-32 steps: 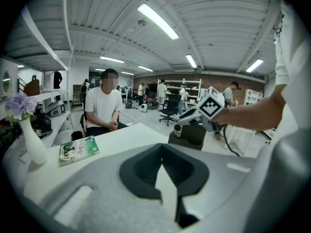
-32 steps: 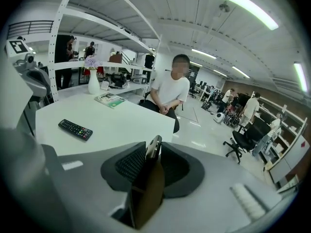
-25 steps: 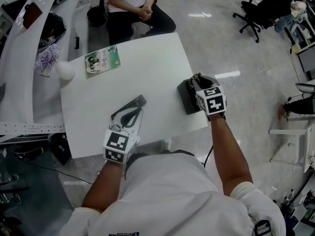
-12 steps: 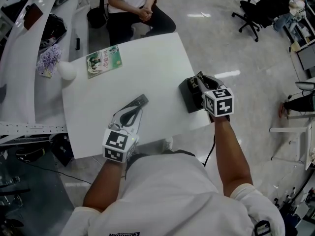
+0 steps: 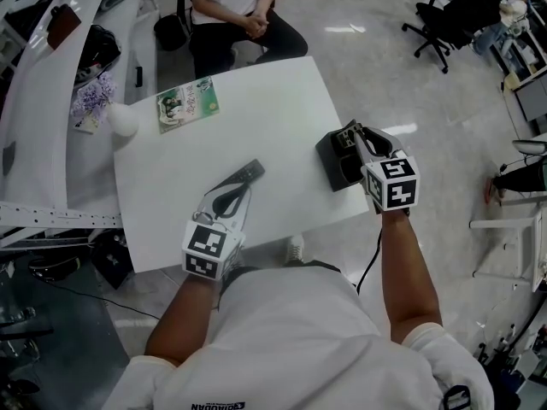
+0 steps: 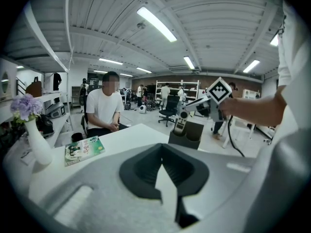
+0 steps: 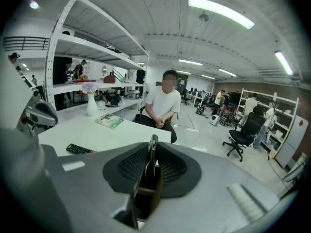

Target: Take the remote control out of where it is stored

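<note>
**Remote gripped over the holder at the counter's right edge**

Head view: the black holder point(image 5: 335, 171) stands at the right edge of the white counter point(image 5: 256, 109), with open floor beyond. The right gripper point(image 5: 355, 140) angles down over it. The left gripper point(image 5: 238, 195) is near the lower edge.

Left gripper view: its fingers are released, with bare counter between them.

Right gripper view: the fingers have just been closing and grasp the remote control point(image 7: 152, 147) edge-on above the holder.
</note>
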